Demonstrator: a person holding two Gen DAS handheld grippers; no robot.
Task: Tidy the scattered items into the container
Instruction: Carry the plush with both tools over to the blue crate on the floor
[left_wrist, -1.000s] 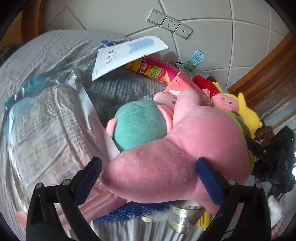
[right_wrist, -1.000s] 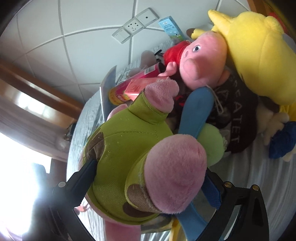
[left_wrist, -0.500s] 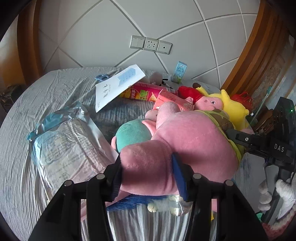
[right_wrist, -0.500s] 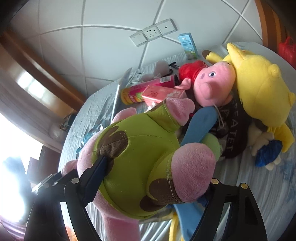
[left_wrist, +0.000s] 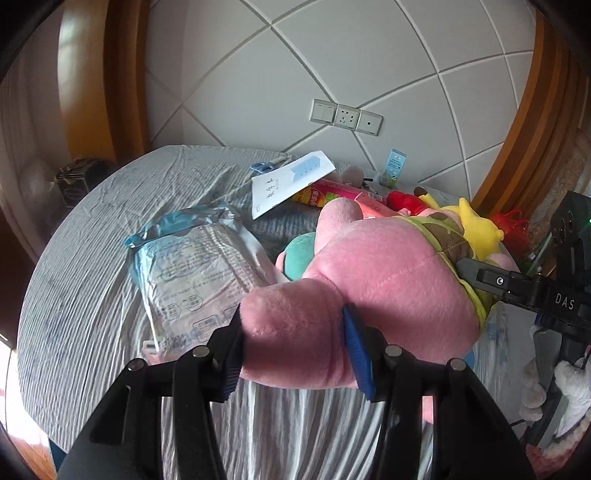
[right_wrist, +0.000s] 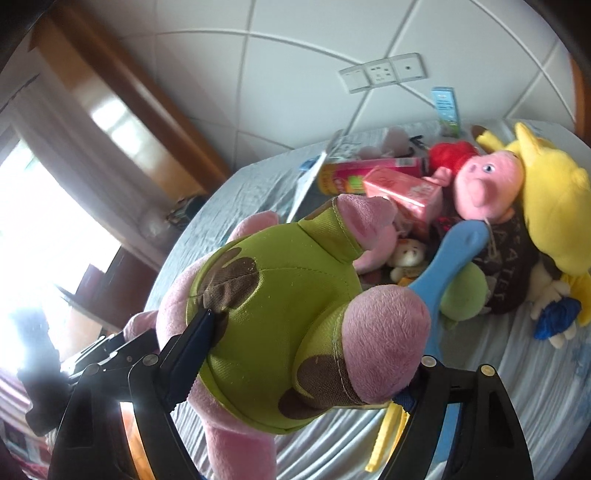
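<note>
A large pink plush with green-and-brown shorts (left_wrist: 388, 273) hangs above the bed, held by both grippers. My left gripper (left_wrist: 291, 343) is shut on one pink limb. My right gripper (right_wrist: 299, 365) is shut on the plush's green shorts (right_wrist: 280, 306) and shows in the left wrist view (left_wrist: 517, 288) at the right. More toys lie on the bed: a pink pig plush (right_wrist: 487, 184), a yellow plush (right_wrist: 554, 192), a green plush (right_wrist: 465, 295). No container is in view.
On the grey striped bed (left_wrist: 92, 288) lie a plastic-wrapped pack (left_wrist: 192, 266), a white paper (left_wrist: 291, 181), a red snack tube (left_wrist: 332, 192), a pink box (right_wrist: 402, 192), blue scissors (left_wrist: 262, 167) and a blue paddle (right_wrist: 439, 273). Wall sockets (left_wrist: 345, 116) sit on the padded headboard.
My left gripper closed on the pink limb. Both grippers rose with the plush, which now hangs higher above the bed and the other toys.
</note>
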